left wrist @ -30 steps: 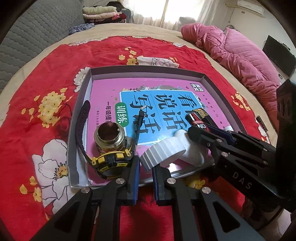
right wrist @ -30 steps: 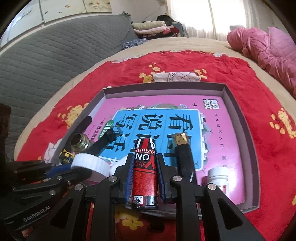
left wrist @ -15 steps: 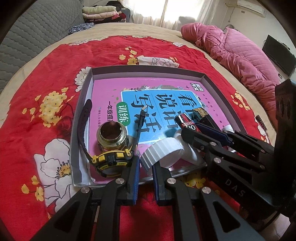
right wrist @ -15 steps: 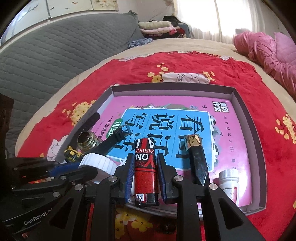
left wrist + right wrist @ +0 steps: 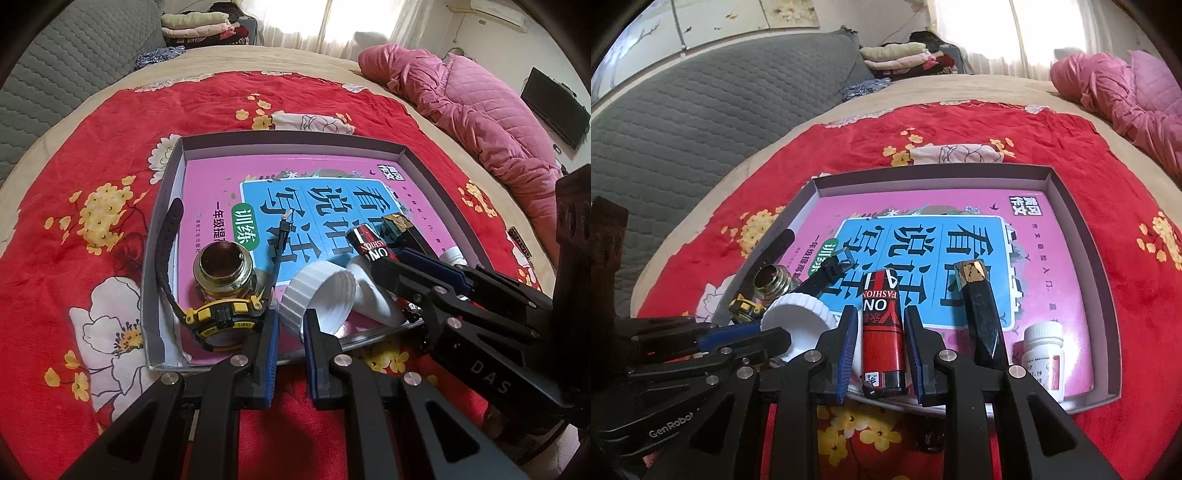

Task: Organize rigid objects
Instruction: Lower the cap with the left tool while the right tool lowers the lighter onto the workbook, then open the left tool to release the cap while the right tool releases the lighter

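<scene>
The left gripper [image 5: 290, 325] fingers pinch the white cap's [image 5: 317, 297] rim — its bottle hidden. The right gripper [image 5: 881, 347] fingers have loosened, standing apart beside the red lighter [image 5: 882, 328].

Ahead of the hand-held gripper, a bed with red floral cloth [image 5: 92, 155]; grey quilted headboard [image 5: 701, 122] left, bright curtained window [image 5: 332, 22] beyond, pink duvet [image 5: 480, 110] right.

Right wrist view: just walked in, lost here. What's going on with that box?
A person with two handheld grippers is sorting small items in a shallow box on a red blanket. The left gripper pinches the white cap by its rim. The right gripper has its pads either side of the red lighter, slightly apart from it.
</scene>
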### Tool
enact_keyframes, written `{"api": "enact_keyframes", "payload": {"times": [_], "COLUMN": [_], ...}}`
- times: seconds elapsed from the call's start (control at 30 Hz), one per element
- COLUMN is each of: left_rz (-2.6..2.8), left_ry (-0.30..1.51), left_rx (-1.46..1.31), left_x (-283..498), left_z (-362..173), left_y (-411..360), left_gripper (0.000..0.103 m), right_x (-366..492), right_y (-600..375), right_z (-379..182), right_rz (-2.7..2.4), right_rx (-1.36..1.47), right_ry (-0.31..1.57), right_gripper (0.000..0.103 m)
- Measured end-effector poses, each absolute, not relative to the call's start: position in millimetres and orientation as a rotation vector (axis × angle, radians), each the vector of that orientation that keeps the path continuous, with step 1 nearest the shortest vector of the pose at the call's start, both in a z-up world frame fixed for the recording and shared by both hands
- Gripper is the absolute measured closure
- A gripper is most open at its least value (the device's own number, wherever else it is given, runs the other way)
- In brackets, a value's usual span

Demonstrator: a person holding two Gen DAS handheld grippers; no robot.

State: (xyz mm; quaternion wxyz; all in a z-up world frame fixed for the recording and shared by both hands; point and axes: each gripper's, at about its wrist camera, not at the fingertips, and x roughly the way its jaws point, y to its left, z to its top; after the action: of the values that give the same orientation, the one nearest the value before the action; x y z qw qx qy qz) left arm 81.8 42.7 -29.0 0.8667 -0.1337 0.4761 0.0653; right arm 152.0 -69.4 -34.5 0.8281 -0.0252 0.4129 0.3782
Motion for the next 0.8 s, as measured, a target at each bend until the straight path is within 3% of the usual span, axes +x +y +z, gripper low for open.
{"api": "enact_keyframes", "payload": {"times": [0.37,0.5,0.8], "left_rz": [0.134,0.133,0.132], "left_ry": [0.988,0.979,0.958], "left_rx": [-0.274,-0.273,-0.278], "left_x": [79.5,76.9,71.9], "left_z": [-26.6,-25.1,-23.9], "left_y": [42.0,42.2,42.3], "left_gripper": [0.09,0.089,0.084], "right_x": [141.8,136.1,130.8], "right_y": [-84.6,-92.9,-110.9], "right_z": [-18.8,-13.4,-5.8], "right_rz": [0.792,0.785,0.756], "right_rx": [-0.039,-0.041,-0.012], "right_ry": [0.826,0.81,0.801], "right_gripper": [0.074,0.065,0.062]}}
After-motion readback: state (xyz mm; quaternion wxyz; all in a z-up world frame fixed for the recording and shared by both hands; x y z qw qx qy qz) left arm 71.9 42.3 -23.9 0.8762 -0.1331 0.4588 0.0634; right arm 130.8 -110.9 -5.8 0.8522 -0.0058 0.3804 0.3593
